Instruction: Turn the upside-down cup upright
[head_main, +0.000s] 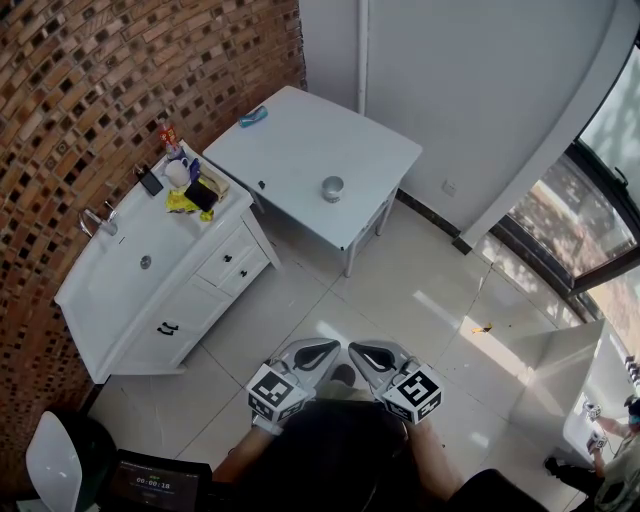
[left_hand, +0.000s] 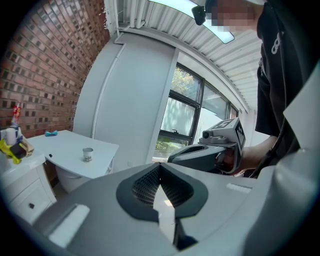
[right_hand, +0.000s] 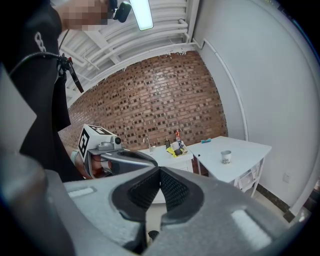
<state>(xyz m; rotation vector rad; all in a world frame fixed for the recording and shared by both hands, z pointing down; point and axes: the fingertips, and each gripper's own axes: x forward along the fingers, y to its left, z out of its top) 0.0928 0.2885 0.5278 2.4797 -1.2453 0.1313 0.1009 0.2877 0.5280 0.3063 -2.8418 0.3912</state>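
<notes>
A small metal cup (head_main: 332, 188) stands on the white table (head_main: 300, 150), far from both grippers; it also shows in the left gripper view as the cup (left_hand: 88, 154) and in the right gripper view as the cup (right_hand: 226, 157). Whether it is upside down I cannot tell at this distance. My left gripper (head_main: 322, 352) and right gripper (head_main: 366, 354) are held side by side close to the person's body, above the tiled floor. The left gripper (left_hand: 160, 165) and the right gripper (right_hand: 160, 171) are both shut with nothing between their jaws.
A white cabinet with a sink (head_main: 150, 270) stands against the brick wall, left of the table, with bottles and a yellow cloth (head_main: 188, 190) on top. A blue item (head_main: 253, 116) lies at the table's far corner. A window (head_main: 590, 200) fills the right side.
</notes>
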